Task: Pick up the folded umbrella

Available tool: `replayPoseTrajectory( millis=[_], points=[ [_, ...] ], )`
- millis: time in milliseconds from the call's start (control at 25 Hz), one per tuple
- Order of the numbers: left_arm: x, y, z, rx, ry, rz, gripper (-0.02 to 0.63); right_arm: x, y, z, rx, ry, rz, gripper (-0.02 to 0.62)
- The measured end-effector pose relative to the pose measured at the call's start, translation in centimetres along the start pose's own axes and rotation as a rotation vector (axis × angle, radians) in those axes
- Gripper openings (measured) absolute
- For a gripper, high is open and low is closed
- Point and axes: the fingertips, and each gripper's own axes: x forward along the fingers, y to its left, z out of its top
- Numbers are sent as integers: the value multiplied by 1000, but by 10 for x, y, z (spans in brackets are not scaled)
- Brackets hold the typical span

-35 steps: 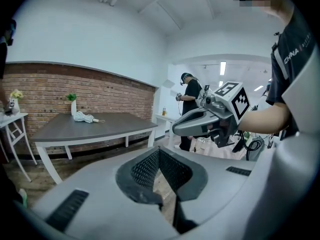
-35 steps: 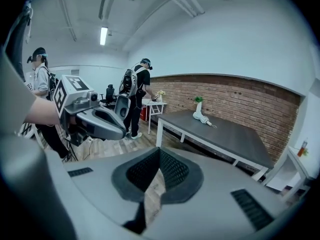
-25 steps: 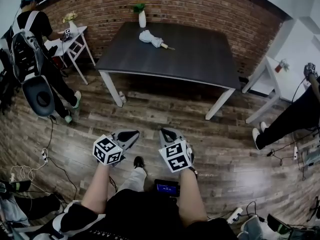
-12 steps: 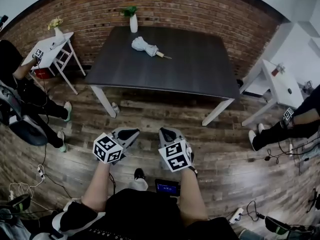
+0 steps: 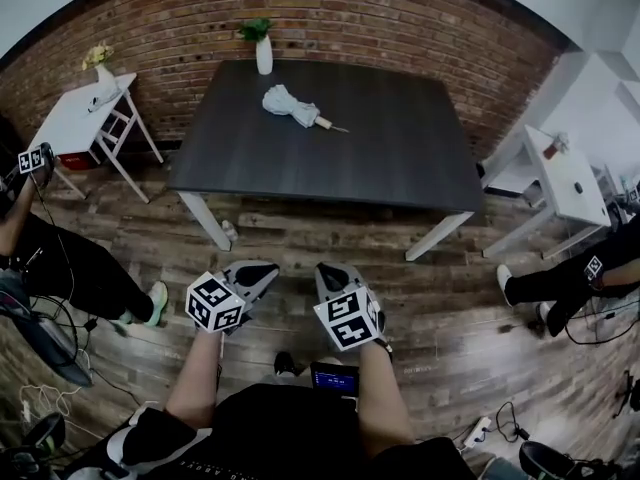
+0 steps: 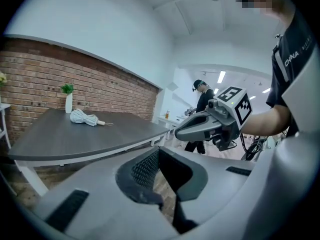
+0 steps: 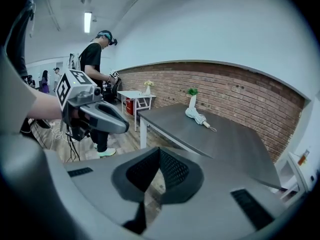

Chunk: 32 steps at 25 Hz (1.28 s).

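The folded umbrella [image 5: 290, 105] is pale grey with a light handle. It lies on the far left part of a dark table [image 5: 400, 158], and it also shows as the umbrella [image 6: 84, 117] in the left gripper view and the umbrella [image 7: 196, 116] in the right gripper view. My left gripper [image 5: 262, 271] and right gripper [image 5: 328, 273] are held side by side over the wooden floor, well short of the table's near edge. Both point toward the table. The left gripper [image 6: 159, 151] has its jaws together and empty, and so does the right gripper [image 7: 159, 151].
A white vase with a green plant [image 5: 263, 53] stands at the table's far edge by the brick wall. A white side table [image 5: 80, 118] stands at the left, another side table [image 5: 565, 183] at the right. People sit on both sides. Cables [image 5: 480, 428] lie on the floor.
The table and umbrella have drawn nearer and sit lower in the head view. The standing person at the left has slid out toward the edge. Both grippers keep their pose and stay shut.
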Motion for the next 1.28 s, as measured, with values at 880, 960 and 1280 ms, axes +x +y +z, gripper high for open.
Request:
replayPoseTrajectory(
  millis=[880, 960, 1280],
  points=[
    [121, 129, 76, 24, 13, 46, 2, 107, -160, 65, 5, -58, 50, 9],
    [133, 141, 82, 18, 16, 57, 2, 115, -176, 69, 11, -52, 58, 9],
    [155, 171, 83, -22, 34, 104, 2, 147, -208, 75, 45, -56, 106, 9]
  ],
)
